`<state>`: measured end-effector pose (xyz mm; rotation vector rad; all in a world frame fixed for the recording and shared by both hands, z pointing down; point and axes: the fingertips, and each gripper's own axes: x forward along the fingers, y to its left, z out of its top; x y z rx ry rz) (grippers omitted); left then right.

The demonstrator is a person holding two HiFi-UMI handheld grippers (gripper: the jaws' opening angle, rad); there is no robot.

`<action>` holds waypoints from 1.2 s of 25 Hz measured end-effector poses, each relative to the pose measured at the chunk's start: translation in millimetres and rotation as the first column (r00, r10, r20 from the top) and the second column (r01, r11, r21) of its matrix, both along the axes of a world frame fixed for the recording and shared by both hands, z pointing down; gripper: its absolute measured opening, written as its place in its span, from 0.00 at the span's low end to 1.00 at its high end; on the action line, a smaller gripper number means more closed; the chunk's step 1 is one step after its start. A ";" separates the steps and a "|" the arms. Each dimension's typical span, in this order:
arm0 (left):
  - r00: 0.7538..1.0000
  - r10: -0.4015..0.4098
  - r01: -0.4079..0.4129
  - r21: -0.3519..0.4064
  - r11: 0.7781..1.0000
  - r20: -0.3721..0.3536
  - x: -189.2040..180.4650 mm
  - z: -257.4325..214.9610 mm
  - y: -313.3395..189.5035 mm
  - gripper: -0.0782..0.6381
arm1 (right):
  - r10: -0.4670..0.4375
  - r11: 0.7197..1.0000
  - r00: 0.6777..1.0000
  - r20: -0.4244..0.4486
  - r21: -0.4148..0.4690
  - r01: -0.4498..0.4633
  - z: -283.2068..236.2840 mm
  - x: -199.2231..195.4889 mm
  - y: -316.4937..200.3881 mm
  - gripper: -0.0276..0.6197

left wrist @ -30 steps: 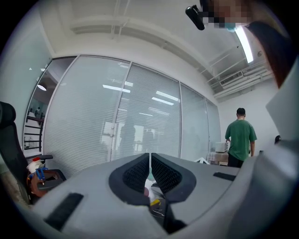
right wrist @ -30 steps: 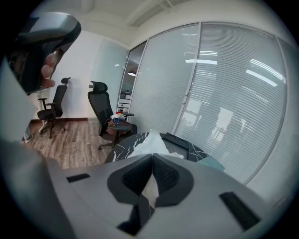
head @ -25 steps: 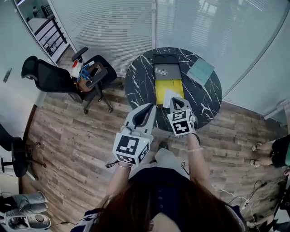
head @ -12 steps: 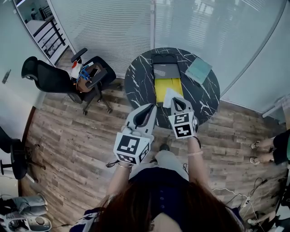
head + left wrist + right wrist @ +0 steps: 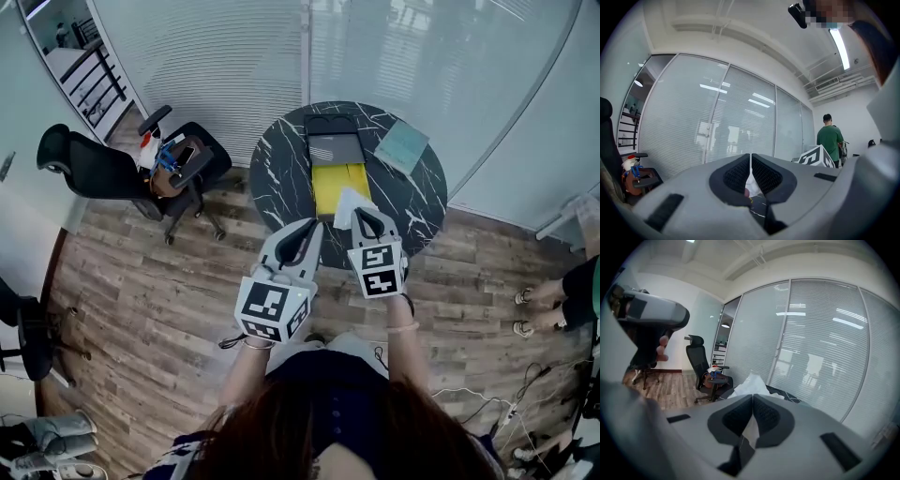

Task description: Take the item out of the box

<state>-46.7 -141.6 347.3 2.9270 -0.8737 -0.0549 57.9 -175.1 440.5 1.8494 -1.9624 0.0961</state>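
The right gripper's (image 5: 362, 215) jaws are clamped on the white item (image 5: 349, 199), which sticks out past their tips, probably to draw it clear of the box (image 5: 333, 150) on the bench (image 5: 281, 178) ahead. The left gripper's (image 5: 312, 228) jaws sit pressed together alongside, apparently empty.

Wood-plank floor (image 5: 141, 281), grey-brown. Glass partition walls with lowered white blinds (image 5: 234, 66) curve round back. Round black white-veined worktop (image 5: 281, 183) stands near glass. Black office chair (image 5: 94, 169) left of it (seat heaped with small clutter). White ceiling, strip light (image 5: 841, 47) lit. Person in green shirt (image 5: 829, 138) in background, back turned.
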 end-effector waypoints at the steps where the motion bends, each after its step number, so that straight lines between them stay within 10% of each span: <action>1: 1.000 0.001 -0.001 -0.001 1.000 0.000 1.1 0.3 -0.3 0.15 | 0.001 1.000 1.000 0.005 0.002 -0.001 -0.7 0.7 1.4 0.08; 30: 0.999 -0.030 0.030 -0.012 0.999 0.030 33.2 -1.1 59.2 0.15 | -0.068 0.994 0.997 0.028 0.085 0.065 -42.4 13.3 76.0 0.08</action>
